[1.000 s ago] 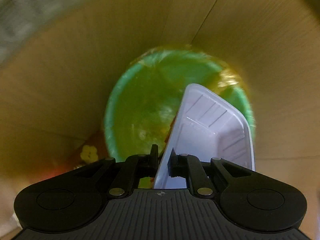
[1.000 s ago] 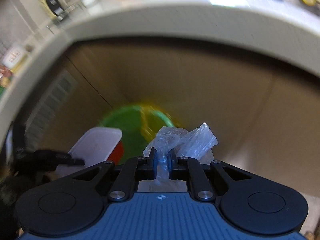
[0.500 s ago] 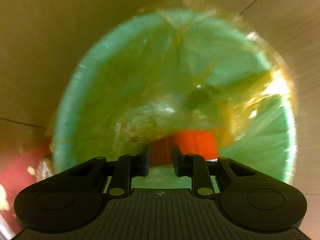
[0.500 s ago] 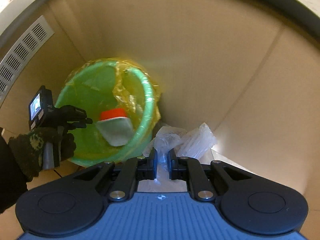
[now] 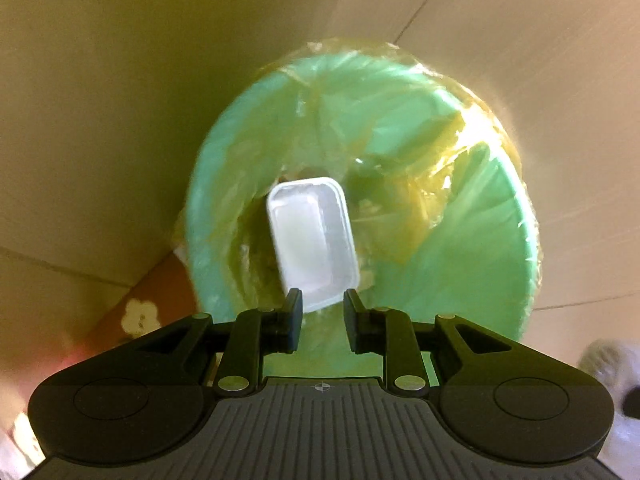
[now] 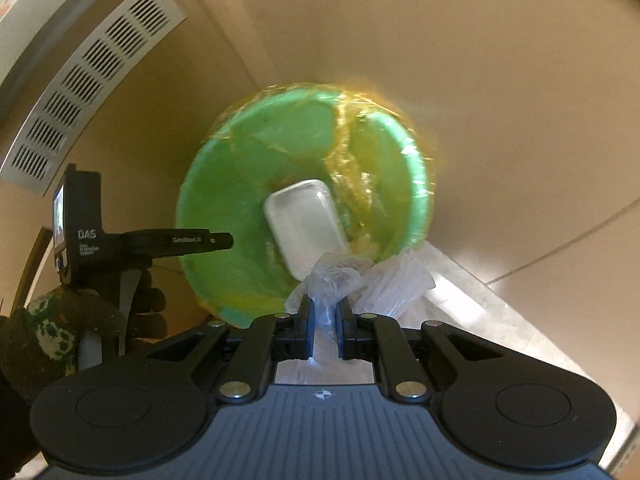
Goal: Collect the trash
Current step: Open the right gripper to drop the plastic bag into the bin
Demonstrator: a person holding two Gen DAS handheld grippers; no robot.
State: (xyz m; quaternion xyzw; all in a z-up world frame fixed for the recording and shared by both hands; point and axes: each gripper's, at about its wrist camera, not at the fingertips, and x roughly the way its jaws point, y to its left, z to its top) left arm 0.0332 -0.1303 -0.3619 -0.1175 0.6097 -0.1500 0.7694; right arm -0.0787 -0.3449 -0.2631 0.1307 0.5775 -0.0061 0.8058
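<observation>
Left hand-held gripper (image 5: 319,308) gapes above white tray (image 5: 313,240) in green bin (image 5: 460,264); right hand-held gripper (image 6: 323,312) pinches plastic bag (image 6: 360,280).

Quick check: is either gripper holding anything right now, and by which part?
The right gripper is shut on the clear plastic wrapper, pinching its bunched lower end. The left gripper is open and empty; the white tray lies in the green bin.

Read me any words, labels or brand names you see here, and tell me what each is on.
"DAS": on the side of the left gripper body, seen from the right wrist.
Small lines under "DAS": too small to read.
White print on that gripper's finger: too blurred to read for certain.
Left wrist view: no text.
</observation>
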